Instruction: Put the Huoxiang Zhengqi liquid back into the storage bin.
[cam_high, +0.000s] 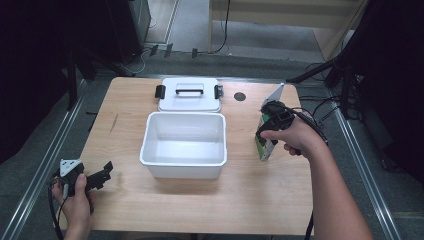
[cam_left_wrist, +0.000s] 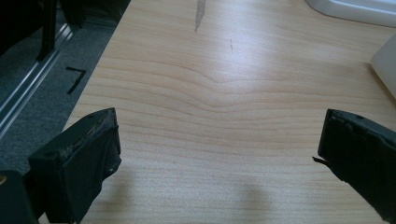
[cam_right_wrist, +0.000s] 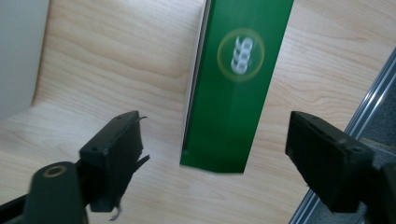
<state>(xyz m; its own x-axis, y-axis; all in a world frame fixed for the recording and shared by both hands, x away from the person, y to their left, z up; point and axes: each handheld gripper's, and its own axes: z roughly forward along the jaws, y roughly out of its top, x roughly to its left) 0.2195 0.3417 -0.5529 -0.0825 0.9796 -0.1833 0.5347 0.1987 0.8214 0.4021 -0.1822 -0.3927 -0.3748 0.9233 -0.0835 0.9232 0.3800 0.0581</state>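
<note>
Both my grippers gape: left gripper (cam_high: 102, 172) over bare wooden table (cam_high: 250, 190), right gripper (cam_right_wrist: 215, 149) around one upright green carton (cam_right_wrist: 233, 93); one open white plastic box (cam_high: 184, 145).

Light wooden table (cam_high: 150, 200) on grey carpet floor (cam_high: 200, 25). Metal rails (cam_high: 45, 155) along both sides. Dark equipment, black stand legs (cam_high: 320, 70) behind. Cables (cam_high: 225, 30) trail toward pale wood furniture (cam_high: 300, 15).

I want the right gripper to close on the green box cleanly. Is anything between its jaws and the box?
Nothing visible. The right gripper is open, its jaws on either side of the green box, with bare table between.
</note>
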